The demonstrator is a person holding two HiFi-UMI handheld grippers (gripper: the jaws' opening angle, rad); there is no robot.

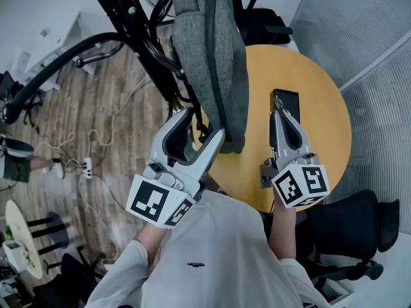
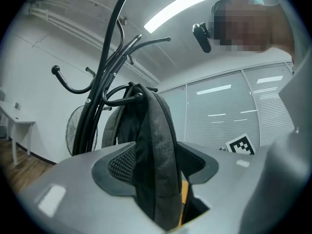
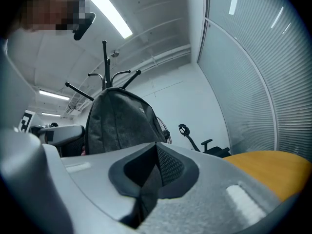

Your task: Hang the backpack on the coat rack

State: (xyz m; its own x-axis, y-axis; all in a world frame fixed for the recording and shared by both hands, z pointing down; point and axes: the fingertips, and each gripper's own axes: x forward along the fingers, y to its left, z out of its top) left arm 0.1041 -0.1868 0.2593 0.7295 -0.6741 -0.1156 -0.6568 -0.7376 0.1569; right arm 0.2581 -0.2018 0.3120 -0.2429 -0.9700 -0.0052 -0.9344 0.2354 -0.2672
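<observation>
The grey backpack [image 1: 209, 50] hangs by its top loop from a hook of the black coat rack [image 1: 138, 37], its lower end over the table's left edge. In the left gripper view the backpack [image 2: 156, 145] hangs straight down from the coat rack [image 2: 105, 72]. My left gripper [image 1: 202, 124] stands open at the backpack's lower end; the bag's edge shows between its jaws [image 2: 156, 179], and I see no pad pressing on it. My right gripper [image 1: 278, 104] is over the table, to the right of the bag, shut with nothing in it. The right gripper view shows the backpack [image 3: 117, 121] ahead and to the left.
A round wooden table [image 1: 314, 82] lies under my right gripper, with a black box [image 1: 287, 98] on it. Black office chairs stand at the lower right [image 1: 353, 230] and behind the table [image 1: 263, 18]. Cables and a power strip [image 1: 87, 167] lie on the wooden floor at the left.
</observation>
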